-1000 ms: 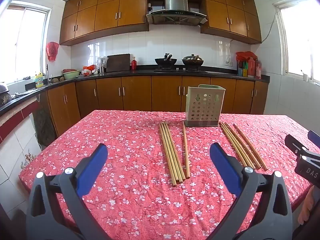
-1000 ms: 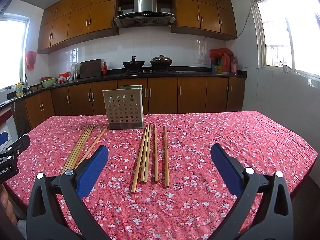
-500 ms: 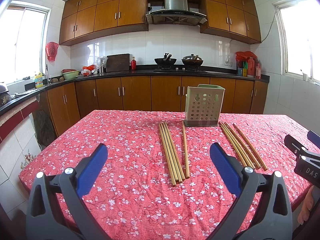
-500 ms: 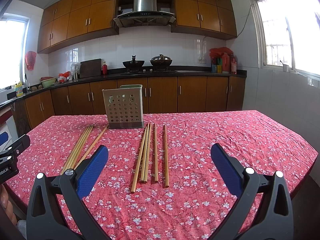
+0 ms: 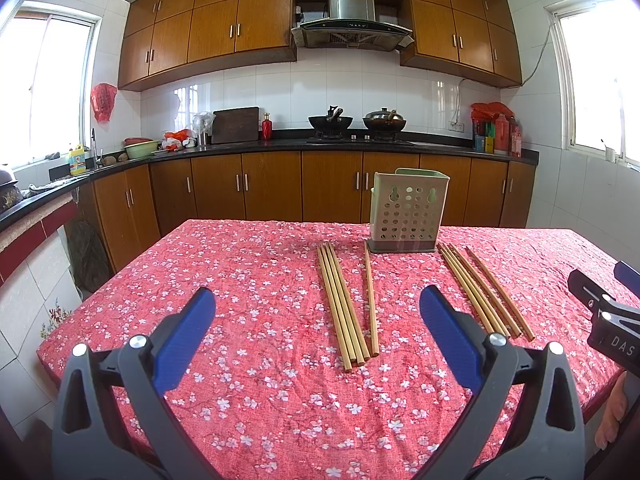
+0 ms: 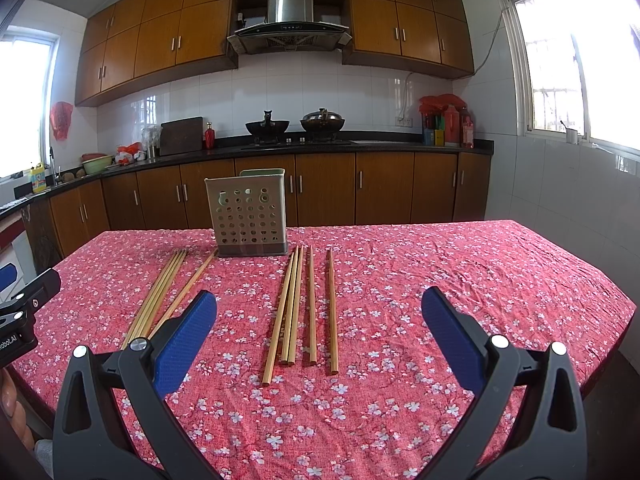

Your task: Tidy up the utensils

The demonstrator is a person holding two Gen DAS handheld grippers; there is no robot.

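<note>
Two groups of wooden chopsticks lie on the red flowered tablecloth. In the left wrist view the left group (image 5: 345,304) is ahead of my open left gripper (image 5: 316,316), and the right group (image 5: 480,292) is further right. A pale green perforated utensil holder (image 5: 406,210) stands upright behind them. In the right wrist view the right group (image 6: 304,304) lies ahead of my open right gripper (image 6: 318,316), the left group (image 6: 164,292) is to the left, and the holder (image 6: 250,218) is behind. Both grippers are empty and hover near the table's front edge.
The table (image 5: 240,280) is covered by the red cloth. Kitchen counters with woks (image 5: 330,122) and wooden cabinets run behind and to the left. The right gripper's body (image 5: 608,320) shows at the right edge of the left wrist view.
Both grippers have drawn back or lifted very slightly; the chopsticks and holder have not moved.
</note>
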